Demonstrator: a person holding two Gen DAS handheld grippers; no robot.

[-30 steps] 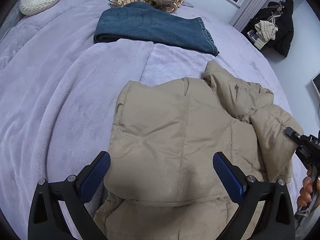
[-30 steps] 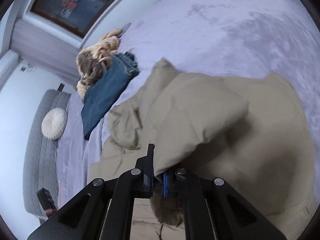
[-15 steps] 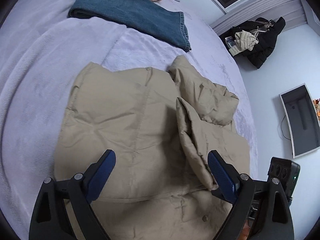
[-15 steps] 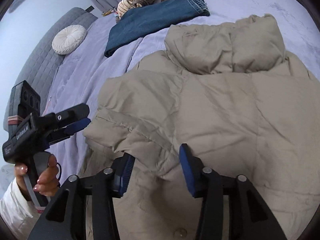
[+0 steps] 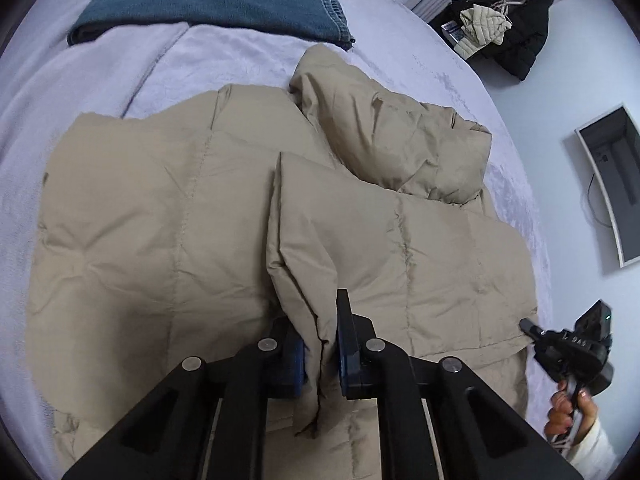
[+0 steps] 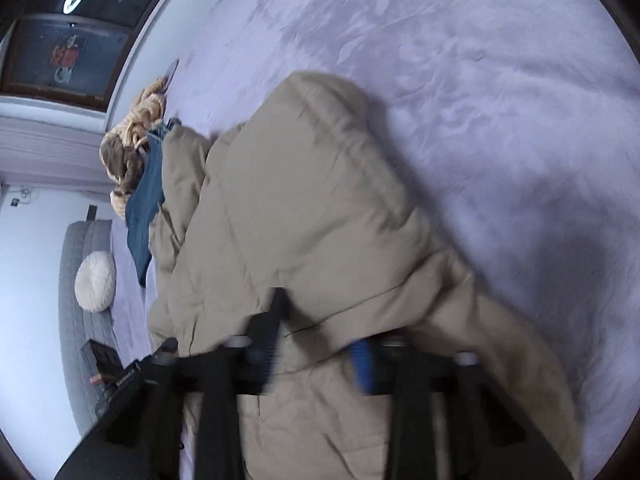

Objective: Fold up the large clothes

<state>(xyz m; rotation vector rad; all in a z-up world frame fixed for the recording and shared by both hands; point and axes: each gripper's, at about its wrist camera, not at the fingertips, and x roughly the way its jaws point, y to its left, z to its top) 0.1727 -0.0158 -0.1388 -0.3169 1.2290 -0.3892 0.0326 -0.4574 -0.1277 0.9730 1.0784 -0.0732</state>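
Observation:
A beige puffer jacket (image 5: 160, 220) lies spread on the lilac bed (image 5: 100, 80), its hood (image 5: 392, 132) bunched at the far side. One panel is folded over the middle. My left gripper (image 5: 320, 344) has its jaws closing, and the blue pads pinch a raised fold of the jacket's near edge. My right gripper (image 5: 528, 326), held by a hand (image 5: 564, 412), has its tip at the jacket's right hem. In the blurred right wrist view, jacket (image 6: 300, 200) fabric is bunched between the right gripper's (image 6: 316, 344) narrowing jaws.
Folded blue jeans (image 5: 208, 0) lie beyond the jacket, with a heap of tan clothes (image 6: 132, 144) behind them. A round white cushion (image 6: 95, 282) rests by the grey headboard. Dark coats (image 5: 504, 28) are piled off the bed, and a white-framed panel (image 5: 612, 184) is on the floor.
My left gripper went from wide open to pinched on a fold of the jacket. My right gripper let go, swung to the jacket's right edge and closed on fabric again.

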